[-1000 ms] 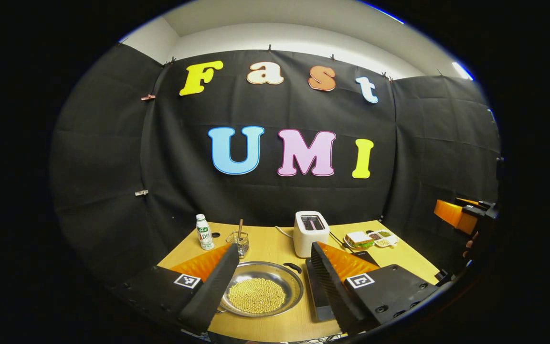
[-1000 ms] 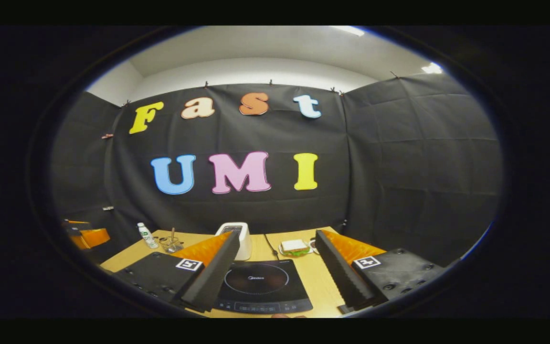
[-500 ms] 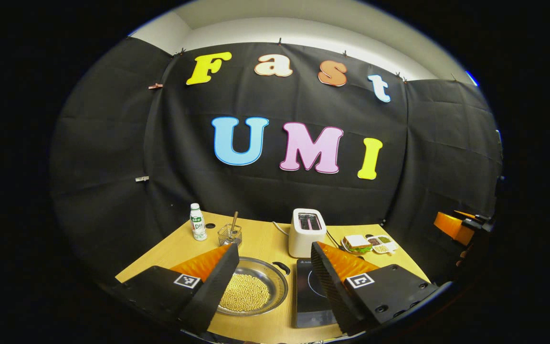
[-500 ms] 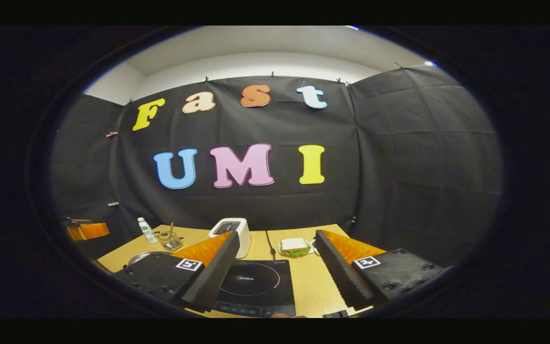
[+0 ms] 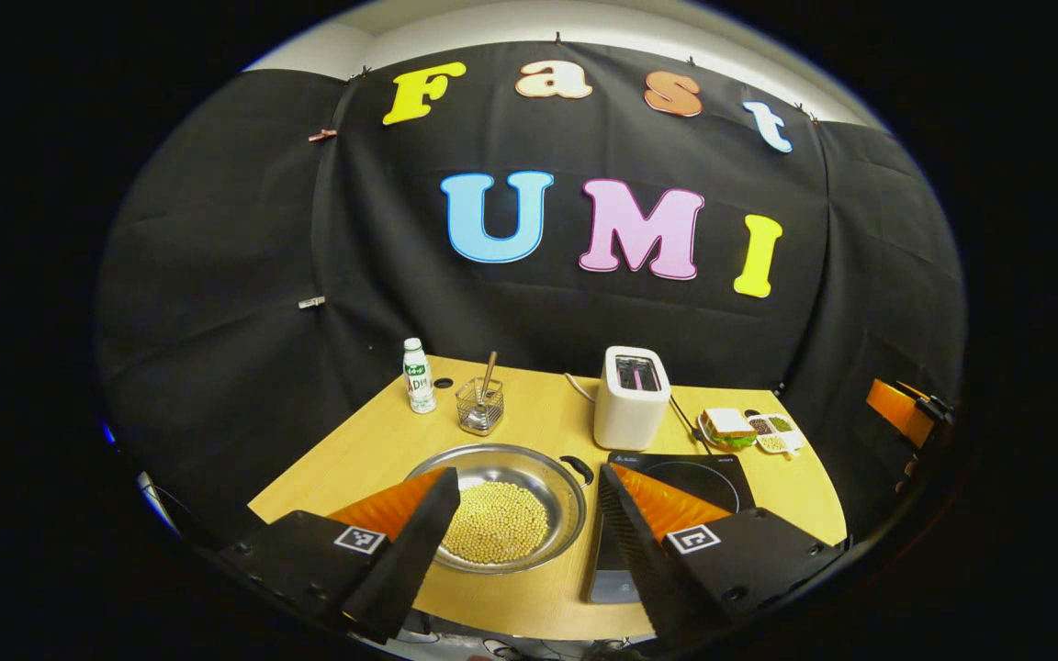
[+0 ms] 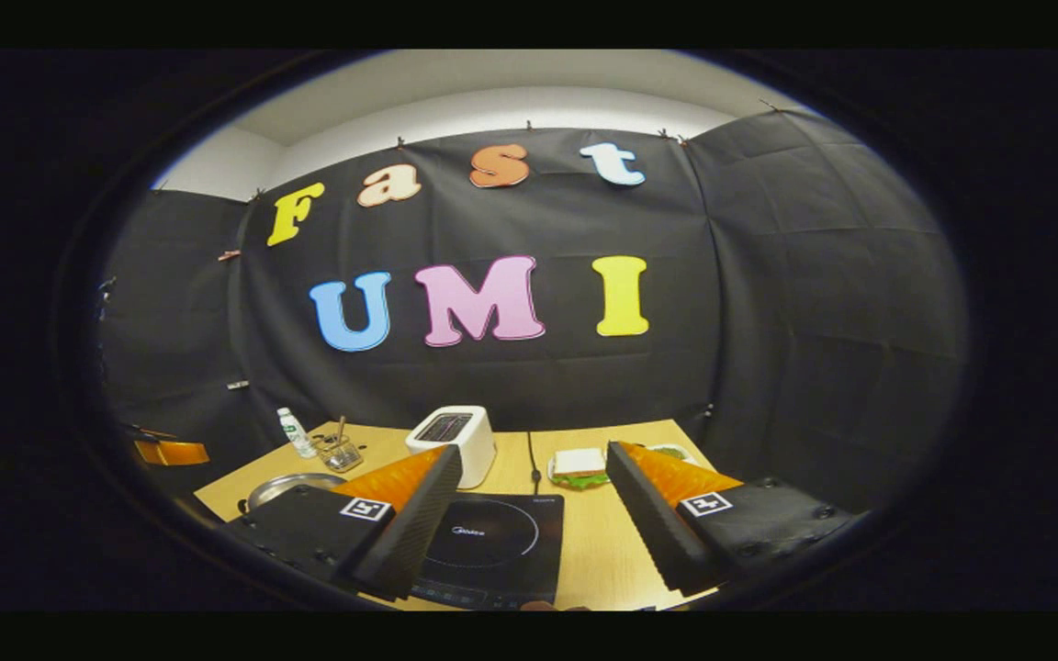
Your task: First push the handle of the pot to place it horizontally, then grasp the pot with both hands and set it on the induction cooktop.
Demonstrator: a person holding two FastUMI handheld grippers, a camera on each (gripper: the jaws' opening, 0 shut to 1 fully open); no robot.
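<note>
In the left gripper view, the steel pot (image 5: 511, 456) sits on the wooden table (image 5: 359, 450), full of yellow beans. One black handle (image 5: 577, 469) shows on its far right rim, next to the black induction cooktop (image 5: 696, 471). My left gripper (image 5: 525, 476) hovers open in front of and above the pot, touching nothing. The right gripper's orange finger (image 5: 898, 411) shows at the far right. In the right gripper view, my right gripper (image 6: 533, 453) hangs open above the cooktop (image 6: 492, 542). The pot (image 6: 290, 482) lies to the left, with the left gripper (image 6: 171, 452) beyond it.
Along the back of the table stand a small white bottle (image 5: 417, 376), a wire basket (image 5: 480, 407) with a utensil, and a white toaster (image 5: 630, 397) with its cord. A sandwich plate (image 5: 726, 427) and a small dish (image 5: 775, 431) lie back right. Black cloth walls enclose the table.
The left gripper has risen and tilted down, so more of the table and pot shows. The right gripper has shifted a little, bringing the pot into its left side. Both stay open.
</note>
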